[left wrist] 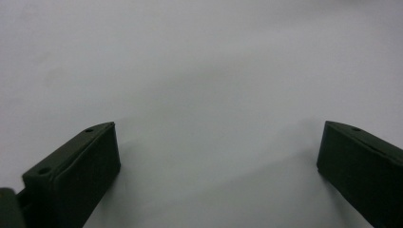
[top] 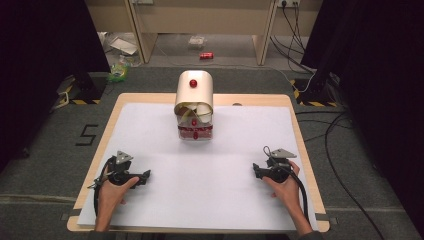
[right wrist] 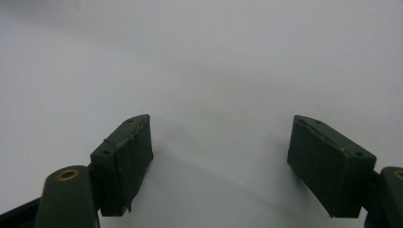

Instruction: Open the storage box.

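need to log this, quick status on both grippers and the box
Left gripper open, empty, resting low. Right gripper the same. Box untouched mid-table, nothing between.

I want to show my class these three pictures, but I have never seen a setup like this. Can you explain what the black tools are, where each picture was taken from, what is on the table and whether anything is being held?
A person sits at a table covered by a white sheet and holds a hand-operated tool in each hand. The left gripper and the right gripper each have two black jaws.

The high view looks down from above the person's side. The other two pictures come from small cameras riding on the grippers, each looking along its own jaws: the left gripper and the right gripper.

At the far middle of the sheet stands a cream box with a rounded lid and a red knob; its front is open, with pale and red contents I cannot identify.

Both grippers stand open above bare sheet, holding nothing.
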The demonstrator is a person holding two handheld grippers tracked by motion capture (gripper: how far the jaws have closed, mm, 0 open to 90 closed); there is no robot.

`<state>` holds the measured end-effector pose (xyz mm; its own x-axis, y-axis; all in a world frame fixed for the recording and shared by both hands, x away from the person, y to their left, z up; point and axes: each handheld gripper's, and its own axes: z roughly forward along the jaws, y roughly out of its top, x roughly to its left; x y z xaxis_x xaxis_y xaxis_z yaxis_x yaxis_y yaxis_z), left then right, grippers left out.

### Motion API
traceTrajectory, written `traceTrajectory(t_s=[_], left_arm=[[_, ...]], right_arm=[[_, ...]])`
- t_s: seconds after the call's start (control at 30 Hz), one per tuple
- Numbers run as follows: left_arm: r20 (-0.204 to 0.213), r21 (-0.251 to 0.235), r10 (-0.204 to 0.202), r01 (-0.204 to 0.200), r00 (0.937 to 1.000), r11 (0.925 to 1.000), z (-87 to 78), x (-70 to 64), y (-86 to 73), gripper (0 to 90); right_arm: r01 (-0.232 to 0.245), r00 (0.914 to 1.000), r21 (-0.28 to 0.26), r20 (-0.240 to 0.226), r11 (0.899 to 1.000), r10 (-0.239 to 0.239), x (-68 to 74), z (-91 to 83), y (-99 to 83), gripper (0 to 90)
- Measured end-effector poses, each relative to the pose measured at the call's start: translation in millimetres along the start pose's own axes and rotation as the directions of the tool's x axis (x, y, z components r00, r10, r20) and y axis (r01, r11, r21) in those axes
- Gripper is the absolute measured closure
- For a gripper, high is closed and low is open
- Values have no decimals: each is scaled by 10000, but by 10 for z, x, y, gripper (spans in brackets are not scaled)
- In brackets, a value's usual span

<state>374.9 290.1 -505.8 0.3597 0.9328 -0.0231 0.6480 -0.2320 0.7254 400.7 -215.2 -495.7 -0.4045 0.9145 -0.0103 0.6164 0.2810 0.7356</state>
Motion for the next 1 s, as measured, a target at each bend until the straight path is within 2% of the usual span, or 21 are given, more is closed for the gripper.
traceTrajectory(t_s=[0.23, 0.43, 0.47, 0.5, 0.53, 0.57, 0.63, 0.77, 0.8, 0.83, 0.9, 0.93, 1.0], left_arm=[[-93, -61, 160, -161, 9998, 9999, -11, -15, -1, 5], [-52, -366, 464, -465, 9989, 9982, -58, -59, -14, 98], [-285, -616, 646, -663, 9975, 9959, -82, -93, -8, 186], [-285, -616, 646, -663, 9975, 9959, -82, -93, -8, 189], [-486, -688, 692, -725, 9964, 9950, -92, -107, 0, 153], [-536, -819, 596, -638, 9968, 9946, -100, -120, 9, 153], [-450, -1165, 443, -493, 9980, 9920, -110, -148, 23, 174], [-328, -1717, 504, -553, 9982, 9836, -106, -280, 63, 200], [-126, -1997, 531, -546, 9985, 9783, -95, -370, 88, 213], [-126, -1997, 531, -546, 9985, 9783, -95, -370, 88, 226], [110, -2320, 516, -477, 9986, 9716, -77, -469, 117, 243], [405, -2554, 488, -369, 9980, 9661, -49, -566, 146, 254], [661, -2706, 408, -214, 9970, 9624, -10, -659, 172, 276]], right_arm=[[-8, 10000, 3, -3, 10000, 8, 0, 0, 0, 234], [-20, 10000, 4, 3, 10000, 20, 0, 1, 1, 234], [-38, 10000, 5, 6, 10000, 38, 0, 1, 1, 234], [-38, 10000, 5, 6, 10000, 38, 0, 1, 1, 234], [-82, 10000, 23, 0, 10000, 82, 3, -1, 1, 234], [-82, 10000, 23, 0, 10000, 82, 3, -1, 1, 234], [-67, 10000, 14, 1, 10000, 67, 2, 0, 0, 234], [-52, 10000, 14, -5, 10000, 52, 3, 0, 0, 234], [-9, 10000, 4, -4, 10000, 9, -1, 0, 0, 234], [-6, 10000, 2, -4, 10000, 6, -1, 1, 0, 234], [-52, 10000, 13, -6, 10000, 52, 3, 0, 0, 234], [-47, 10000, 13, -4, 10000, 47, 3, 0, 0, 234], [-48, 10000, 13, -6, 10000, 48, 2, 0, -1, 234]])
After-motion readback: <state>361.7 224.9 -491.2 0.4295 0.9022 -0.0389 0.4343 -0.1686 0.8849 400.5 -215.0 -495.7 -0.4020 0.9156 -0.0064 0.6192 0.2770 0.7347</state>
